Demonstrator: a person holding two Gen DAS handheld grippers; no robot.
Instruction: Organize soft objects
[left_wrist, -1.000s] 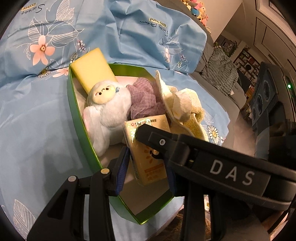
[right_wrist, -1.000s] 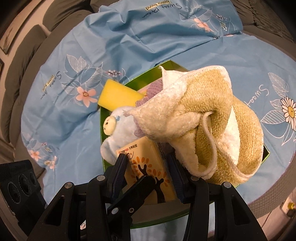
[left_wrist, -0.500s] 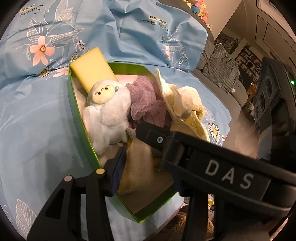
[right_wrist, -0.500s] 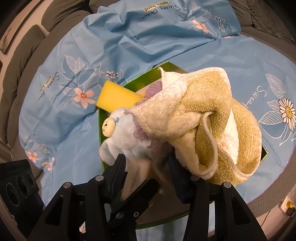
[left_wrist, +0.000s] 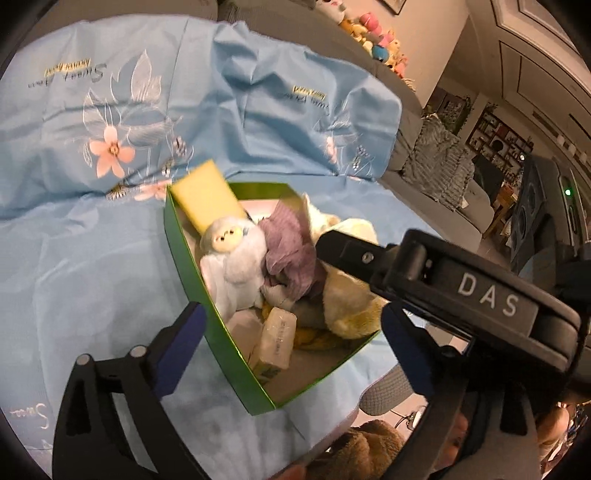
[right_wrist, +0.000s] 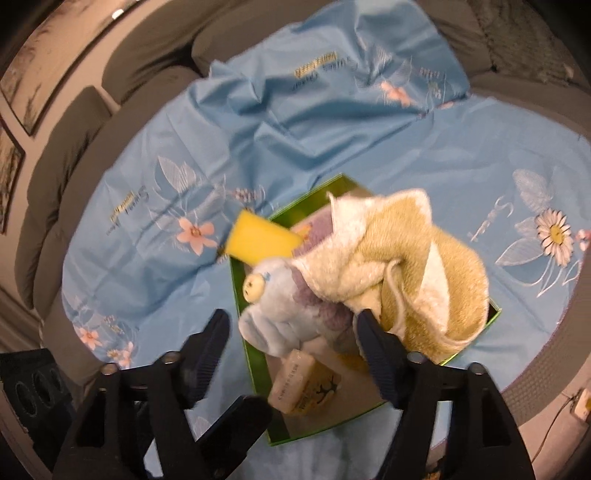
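Note:
A green box (left_wrist: 184, 254) (right_wrist: 238, 295) sits on a blue flowered cloth. In it lie a yellow sponge (left_wrist: 205, 197) (right_wrist: 260, 240), a pale blue plush toy (left_wrist: 232, 266) (right_wrist: 273, 314), a purple cloth (left_wrist: 291, 254), a cream and tan towel (left_wrist: 351, 306) (right_wrist: 406, 258) and a tissue pack (left_wrist: 277, 339) (right_wrist: 306, 384) near the front corner. My left gripper (left_wrist: 291, 343) is open above the box, over the pack. My right gripper (right_wrist: 295, 354) is open and empty above the box's near side. The other gripper's black arm (left_wrist: 443, 280) crosses the left wrist view.
The blue cloth (left_wrist: 92, 258) (right_wrist: 369, 140) covers a grey sofa (right_wrist: 147, 62), bunched in folds behind the box. A black speaker (left_wrist: 532, 218) and shelves stand at the far right. A brown plush thing (left_wrist: 362, 454) lies at the bottom edge.
Both grippers opened and pulled up and back from the box. The tissue pack, held between the fingers a second ago, now lies loose in the box's front corner.

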